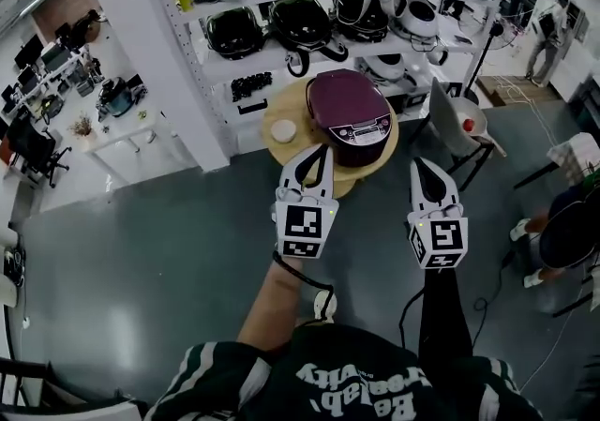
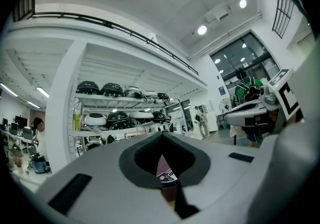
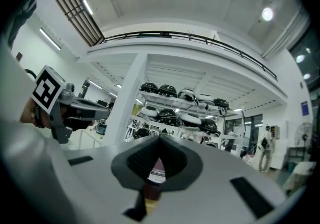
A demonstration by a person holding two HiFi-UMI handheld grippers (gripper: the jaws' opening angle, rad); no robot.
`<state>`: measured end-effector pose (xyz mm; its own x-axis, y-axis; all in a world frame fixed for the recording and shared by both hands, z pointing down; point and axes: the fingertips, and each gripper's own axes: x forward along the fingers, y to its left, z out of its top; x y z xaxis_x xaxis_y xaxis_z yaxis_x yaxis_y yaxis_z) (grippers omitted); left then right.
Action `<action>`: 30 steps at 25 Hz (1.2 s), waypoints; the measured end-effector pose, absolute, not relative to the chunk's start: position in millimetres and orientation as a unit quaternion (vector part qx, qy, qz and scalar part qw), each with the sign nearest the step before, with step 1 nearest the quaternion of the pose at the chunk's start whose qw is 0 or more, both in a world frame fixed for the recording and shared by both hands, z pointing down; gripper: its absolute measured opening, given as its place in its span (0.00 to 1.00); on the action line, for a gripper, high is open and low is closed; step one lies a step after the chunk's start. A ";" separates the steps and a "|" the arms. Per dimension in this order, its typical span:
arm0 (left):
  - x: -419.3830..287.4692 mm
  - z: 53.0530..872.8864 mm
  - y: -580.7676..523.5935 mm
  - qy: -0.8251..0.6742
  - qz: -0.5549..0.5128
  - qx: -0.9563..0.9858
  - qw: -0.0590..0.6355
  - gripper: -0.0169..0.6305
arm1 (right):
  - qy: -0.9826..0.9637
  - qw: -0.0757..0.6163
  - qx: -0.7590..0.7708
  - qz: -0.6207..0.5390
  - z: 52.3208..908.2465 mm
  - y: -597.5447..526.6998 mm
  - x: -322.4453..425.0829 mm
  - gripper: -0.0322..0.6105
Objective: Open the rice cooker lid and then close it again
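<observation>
Two white, hand-held two-jaw grippers are held level on the near side of the dark maroon, rounded rice cooker [image 1: 349, 114], which is set on a round pale wooden table [image 1: 272, 119] with a white metal shelf rack [image 1: 246, 61] of other cookers behind it. The cooker's lid is seen lying down flat, so the opening step is judged not yet begun and the approach is the step in hand. The left gripper [image 1: 324, 153] is closed with nothing between its jaws, and its tip is seen against the cooker's near-left side; contact cannot be confirmed. The right gripper [image 1: 419, 166] is likewise closed and empty, off the cooker's near-right side and apart from it. A small white round object [image 1: 283, 131] is left of the cooker on the table. For a clean opening, the release is probably best sought at the lid's front edge, by the silver control panel [image 1: 362, 134] on the cooker's near side. A closed tip is judged well suited to pressing it, squarely and without sliding. The cooker's body should be steadied by the other gripper so that it is not pushed toward the rack, and the white object should be avoided.
</observation>
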<state>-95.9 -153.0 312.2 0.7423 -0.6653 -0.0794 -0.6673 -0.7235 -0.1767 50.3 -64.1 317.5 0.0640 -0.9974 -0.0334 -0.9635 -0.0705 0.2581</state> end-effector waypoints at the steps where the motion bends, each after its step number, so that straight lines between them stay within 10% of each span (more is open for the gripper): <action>1: -94.9 314.7 -158.9 0.358 0.006 -0.929 0.095 0.02 | -0.676 0.085 0.725 -0.100 319.5 -69.0 51.2 0.06; 30: -18.7 344.5 -253.7 0.301 -0.021 -0.951 0.072 0.02 | -0.665 0.071 0.738 -0.092 328.7 -185.8 91.7 0.06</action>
